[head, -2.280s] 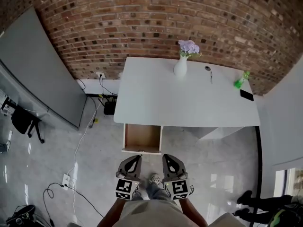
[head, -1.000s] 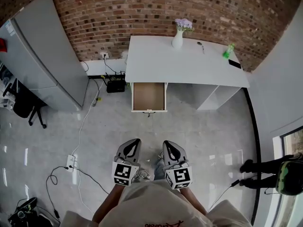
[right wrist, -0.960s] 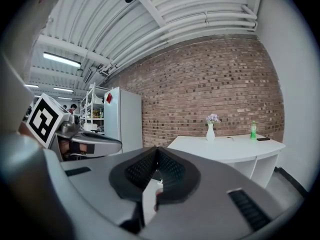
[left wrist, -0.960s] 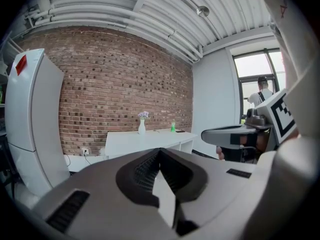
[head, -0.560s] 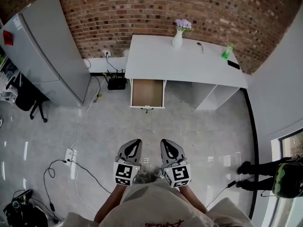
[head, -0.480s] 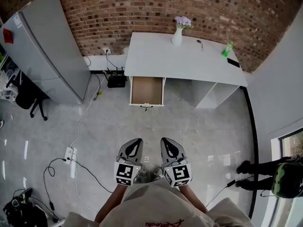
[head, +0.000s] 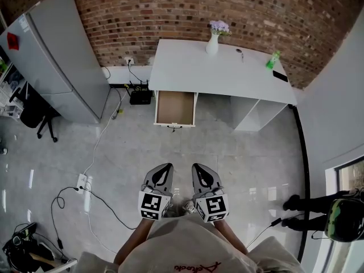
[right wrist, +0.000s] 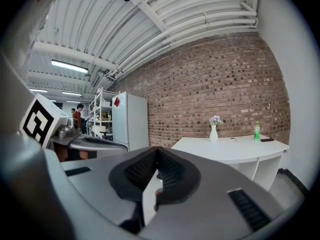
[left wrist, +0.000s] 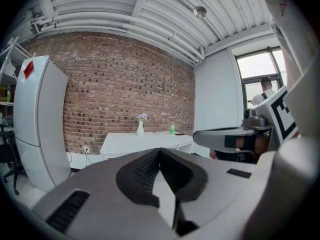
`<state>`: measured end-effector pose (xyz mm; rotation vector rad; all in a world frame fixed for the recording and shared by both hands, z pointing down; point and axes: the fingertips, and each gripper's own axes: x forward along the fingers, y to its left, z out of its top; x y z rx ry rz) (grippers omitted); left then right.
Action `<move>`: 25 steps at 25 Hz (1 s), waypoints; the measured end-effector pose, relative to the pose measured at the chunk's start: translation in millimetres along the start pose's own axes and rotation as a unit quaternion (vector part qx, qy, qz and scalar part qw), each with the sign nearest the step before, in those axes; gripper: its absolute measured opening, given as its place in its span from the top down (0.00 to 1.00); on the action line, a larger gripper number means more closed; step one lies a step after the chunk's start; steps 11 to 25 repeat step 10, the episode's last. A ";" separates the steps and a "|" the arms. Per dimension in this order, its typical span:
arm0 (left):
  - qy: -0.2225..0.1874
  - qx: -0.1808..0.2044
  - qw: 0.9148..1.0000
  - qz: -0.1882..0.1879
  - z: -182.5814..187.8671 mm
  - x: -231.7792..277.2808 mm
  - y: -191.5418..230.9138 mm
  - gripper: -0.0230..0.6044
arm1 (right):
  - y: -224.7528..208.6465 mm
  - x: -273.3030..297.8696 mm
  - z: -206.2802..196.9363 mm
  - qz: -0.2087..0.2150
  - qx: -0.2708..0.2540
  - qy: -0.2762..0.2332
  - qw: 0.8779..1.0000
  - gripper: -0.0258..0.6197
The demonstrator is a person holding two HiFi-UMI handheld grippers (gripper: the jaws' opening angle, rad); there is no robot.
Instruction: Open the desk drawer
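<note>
Under desk (head: 227, 75) left front edge: drawer (head: 175, 108) already pulled out toward us, long axis desk-to-us. We stand well apart from it. Left gripper (head: 165, 168), right gripper (head: 197, 168) both pressed together, empty, pointing deskward. We judge left better aligned.
</note>
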<state>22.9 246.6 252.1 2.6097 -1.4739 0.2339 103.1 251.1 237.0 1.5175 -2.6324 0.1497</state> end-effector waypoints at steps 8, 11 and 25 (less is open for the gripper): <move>0.001 0.003 1.000 0.007 1.7 4.0 2.6 0.94 | -4.0 3.1 -0.5 0.004 0.003 0.001 1.000 0.93; 0.001 0.003 1.000 0.008 1.1 4.9 4.3 0.94 | -4.5 4.8 -0.5 0.005 0.002 0.001 1.000 0.93; 0.001 0.003 1.000 0.008 1.1 4.9 4.3 0.94 | -4.5 4.8 -0.5 0.005 0.002 0.001 1.000 0.93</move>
